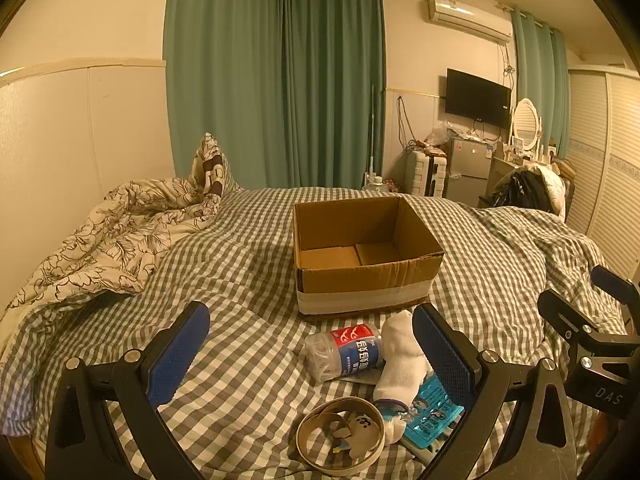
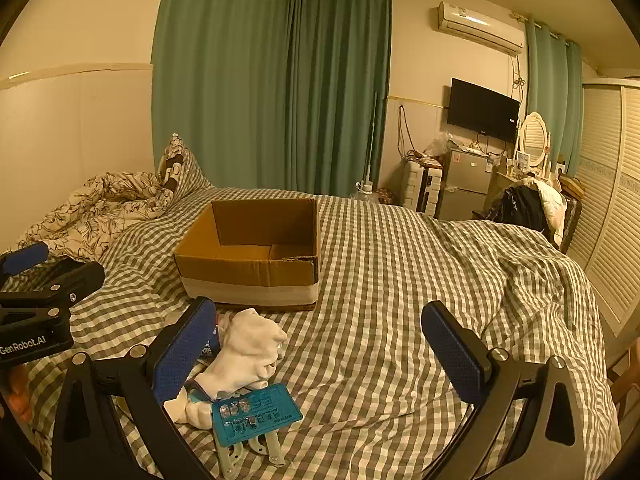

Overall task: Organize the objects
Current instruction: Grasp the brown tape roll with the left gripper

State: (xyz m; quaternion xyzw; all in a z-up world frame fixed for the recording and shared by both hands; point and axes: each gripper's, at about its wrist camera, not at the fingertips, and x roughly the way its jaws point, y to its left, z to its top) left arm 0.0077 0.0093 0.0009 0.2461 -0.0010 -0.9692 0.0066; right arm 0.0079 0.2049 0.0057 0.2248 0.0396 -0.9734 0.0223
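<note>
An empty open cardboard box (image 1: 362, 276) (image 2: 250, 276) stands on the checked bed. In front of it lies a pile: a clear jar with a red and blue label (image 1: 346, 350), a white sock (image 1: 400, 356) (image 2: 246, 350), a teal blister pack (image 1: 432, 412) (image 2: 254, 414), a tape ring (image 1: 340, 436) and white clips (image 2: 248, 452). My left gripper (image 1: 312, 354) is open above the pile, empty. My right gripper (image 2: 320, 354) is open and empty, its left finger (image 2: 184, 354) beside the sock. The right gripper also shows at the edge of the left wrist view (image 1: 588, 320).
A crumpled floral duvet (image 1: 116, 240) lies at the bed's left. Green curtains (image 1: 276, 80), a small fridge (image 1: 468, 168), a wall TV (image 1: 478, 98) and a louvred wardrobe (image 1: 612, 168) stand beyond the bed. The left gripper's body shows at the left of the right wrist view (image 2: 40, 300).
</note>
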